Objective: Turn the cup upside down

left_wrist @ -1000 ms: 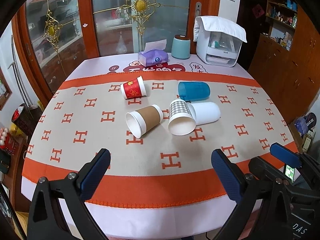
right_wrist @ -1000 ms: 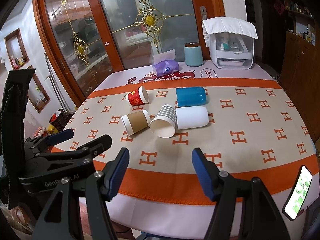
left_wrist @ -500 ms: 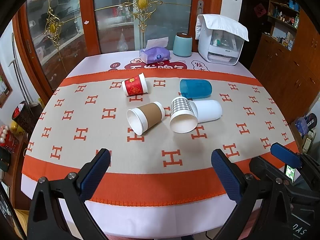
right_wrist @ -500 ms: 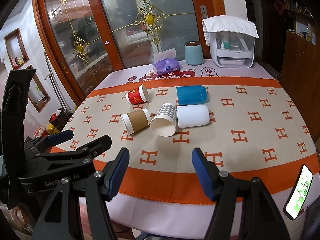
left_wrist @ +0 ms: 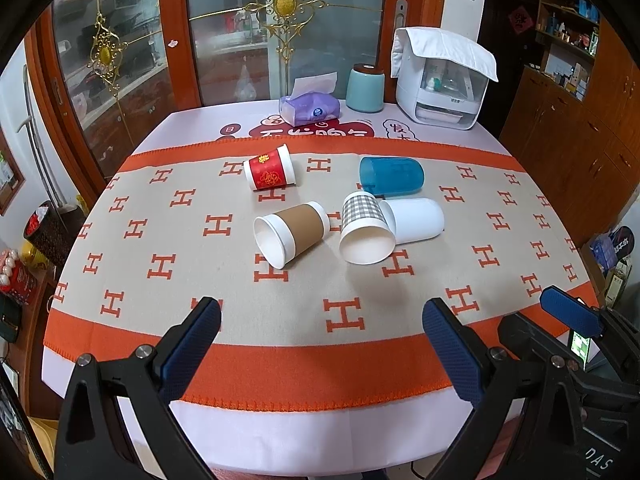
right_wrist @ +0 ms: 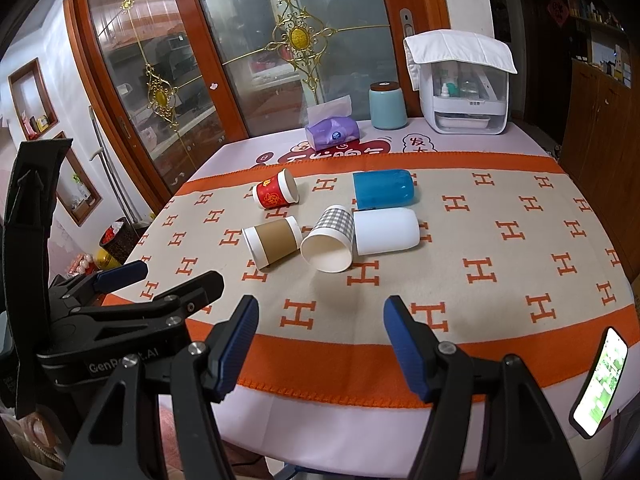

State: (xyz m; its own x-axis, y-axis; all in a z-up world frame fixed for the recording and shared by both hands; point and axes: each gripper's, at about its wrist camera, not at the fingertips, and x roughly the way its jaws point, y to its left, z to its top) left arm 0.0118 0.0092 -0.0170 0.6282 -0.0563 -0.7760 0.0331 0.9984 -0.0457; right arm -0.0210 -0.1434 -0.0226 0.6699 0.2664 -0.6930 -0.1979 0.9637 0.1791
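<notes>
Five cups lie on their sides mid-frame on the bench, none flipped yet, so the task looks not started: brown cup (left_wrist: 294,234) left of centre with its mouth toward lower left, plaid cup (left_wrist: 364,228) just right of it with its mouth toward the camera, white cup (left_wrist: 416,220) touching the plaid one on its right, blue cup (left_wrist: 390,174) just above those two, red cup (left_wrist: 270,168) up and left, apart from the rest. Which cup gets flipped first can't be told. Left gripper (left_wrist: 320,344) sits at the bottom of its frame, jaws wide open, holding nothing, well short of the cups. Right gripper (right_wrist: 320,346) likewise at the bottom of its frame, jaws spread wide and empty, also well short. All still to do: reach, grasp a cup, turn it mouth-down, set it on the bench (left_wrist: 240,360). Orange-patterned cloth covers the bench. Upper part of the frame, at the bench's far edge: tissue box (left_wrist: 310,108), teal canister (left_wrist: 365,88), white appliance (left_wrist: 440,84). Phone (right_wrist: 600,380) lower right in the right view.
</notes>
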